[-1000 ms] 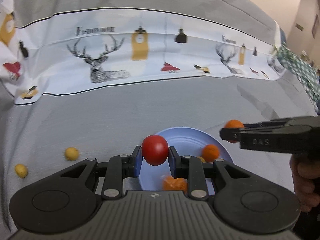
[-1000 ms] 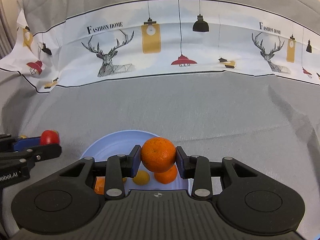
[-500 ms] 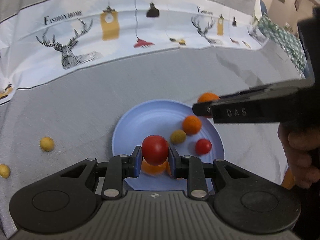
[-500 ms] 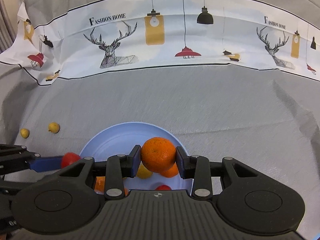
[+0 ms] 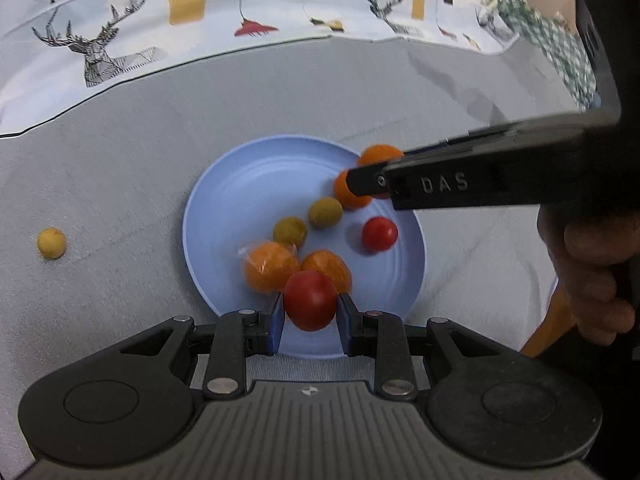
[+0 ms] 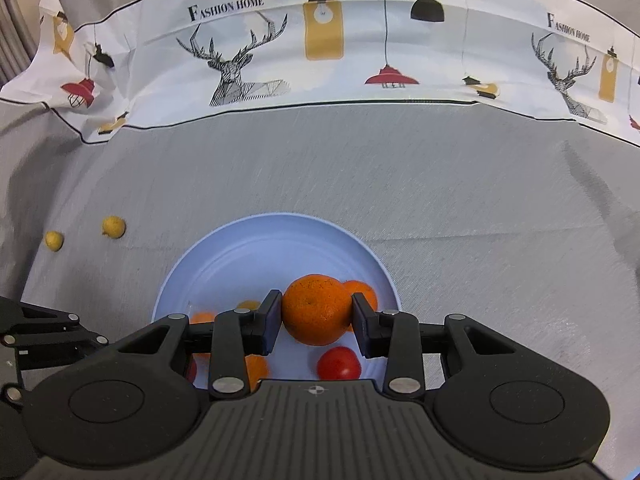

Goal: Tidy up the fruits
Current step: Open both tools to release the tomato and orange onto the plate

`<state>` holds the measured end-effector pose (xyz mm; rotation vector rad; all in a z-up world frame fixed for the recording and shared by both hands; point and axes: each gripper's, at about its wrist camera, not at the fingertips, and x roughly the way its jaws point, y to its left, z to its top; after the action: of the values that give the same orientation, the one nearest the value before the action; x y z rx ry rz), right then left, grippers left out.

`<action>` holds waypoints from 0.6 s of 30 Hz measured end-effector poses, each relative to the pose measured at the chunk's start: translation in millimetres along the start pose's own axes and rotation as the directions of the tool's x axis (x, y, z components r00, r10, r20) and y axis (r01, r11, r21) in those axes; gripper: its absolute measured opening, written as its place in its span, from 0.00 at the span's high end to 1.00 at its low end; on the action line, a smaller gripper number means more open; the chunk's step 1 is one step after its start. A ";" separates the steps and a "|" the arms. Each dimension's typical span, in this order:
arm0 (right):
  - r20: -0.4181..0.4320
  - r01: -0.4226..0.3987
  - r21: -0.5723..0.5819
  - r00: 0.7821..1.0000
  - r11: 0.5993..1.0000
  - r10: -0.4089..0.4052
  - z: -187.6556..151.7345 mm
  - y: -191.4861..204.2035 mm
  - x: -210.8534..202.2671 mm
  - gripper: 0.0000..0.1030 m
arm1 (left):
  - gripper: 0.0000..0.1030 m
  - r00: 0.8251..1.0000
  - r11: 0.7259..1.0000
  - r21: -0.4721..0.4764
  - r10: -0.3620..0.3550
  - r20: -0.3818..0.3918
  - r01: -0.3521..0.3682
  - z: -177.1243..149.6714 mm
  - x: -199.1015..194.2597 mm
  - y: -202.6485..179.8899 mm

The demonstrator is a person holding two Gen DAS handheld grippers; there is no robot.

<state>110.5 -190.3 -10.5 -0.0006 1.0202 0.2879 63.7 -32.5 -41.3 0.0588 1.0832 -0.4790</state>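
Note:
My left gripper [image 5: 310, 312] is shut on a red tomato [image 5: 310, 300] and holds it over the near rim of a light blue plate [image 5: 240, 184]. My right gripper [image 6: 316, 322] is shut on an orange [image 6: 316, 308] above the same plate [image 6: 248, 248]; from the left wrist view it reaches in from the right over the plate's far right part, and the held orange [image 5: 380, 154] shows behind its fingers. The plate holds several oranges, a second red tomato [image 5: 379, 234] and two yellow-green fruits [image 5: 325, 212].
A small yellow fruit [image 5: 51, 243] lies on the grey cloth left of the plate; the right wrist view shows two such fruits [image 6: 113, 227] there. A printed deer-and-lamp cloth [image 6: 320, 52] runs along the back. A checked cloth [image 5: 560, 44] lies far right.
Both grippers have moved in over the plate with their fruits still held. The left gripper's view has swung from the plate's left edge to above its near rim.

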 end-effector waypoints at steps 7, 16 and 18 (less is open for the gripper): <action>-0.040 -0.027 -0.056 0.999 0.998 0.025 -3.8 12.3 5.8 0.47 | 0.58 1.000 1.000 -0.017 -0.009 0.020 0.009 0.8 -2.6 2.6; -0.035 0.011 -0.028 0.999 1.000 -0.012 -3.6 5.9 8.0 0.43 | 0.58 1.000 1.000 -0.013 0.007 0.021 -0.007 1.5 -3.6 1.9; -0.031 0.017 -0.023 0.999 1.000 -0.017 -3.6 4.5 8.1 0.43 | 0.58 1.000 1.000 -0.018 0.009 0.023 -0.008 1.6 -4.3 2.6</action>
<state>110.4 -184.5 -18.6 -0.0340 1.0472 0.2844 64.5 -29.2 -37.4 0.0420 1.0638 -0.4614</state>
